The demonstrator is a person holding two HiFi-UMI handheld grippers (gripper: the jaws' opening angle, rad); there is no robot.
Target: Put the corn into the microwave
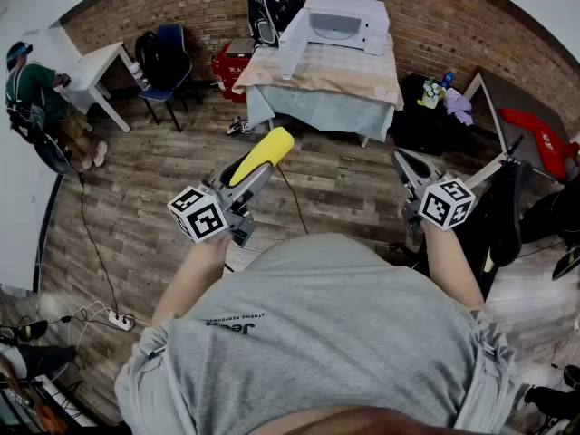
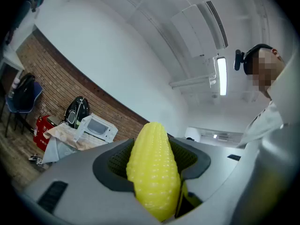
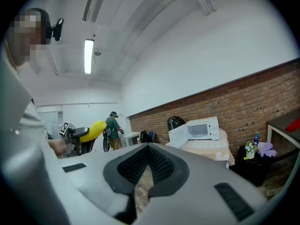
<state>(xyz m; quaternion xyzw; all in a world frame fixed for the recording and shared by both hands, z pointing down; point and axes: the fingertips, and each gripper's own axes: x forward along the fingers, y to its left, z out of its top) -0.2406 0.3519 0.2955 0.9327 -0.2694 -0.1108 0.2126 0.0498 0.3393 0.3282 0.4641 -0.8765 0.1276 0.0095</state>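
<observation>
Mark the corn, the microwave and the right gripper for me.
corn (image 1: 262, 155), head view, middle of the yellow cob.
microwave (image 1: 370, 24), head view, its white body.
right gripper (image 3: 149, 148), right gripper view, between the jaw tips.

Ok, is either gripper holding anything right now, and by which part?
The left gripper holds the corn by its rear half, one pad on each side, with the front end sticking out past the jaws. The right gripper is empty.

Yellow corn (image 1: 261, 156) clamped in left tool (image 1: 254, 178); white microwave (image 1: 337, 24), door open.
</observation>
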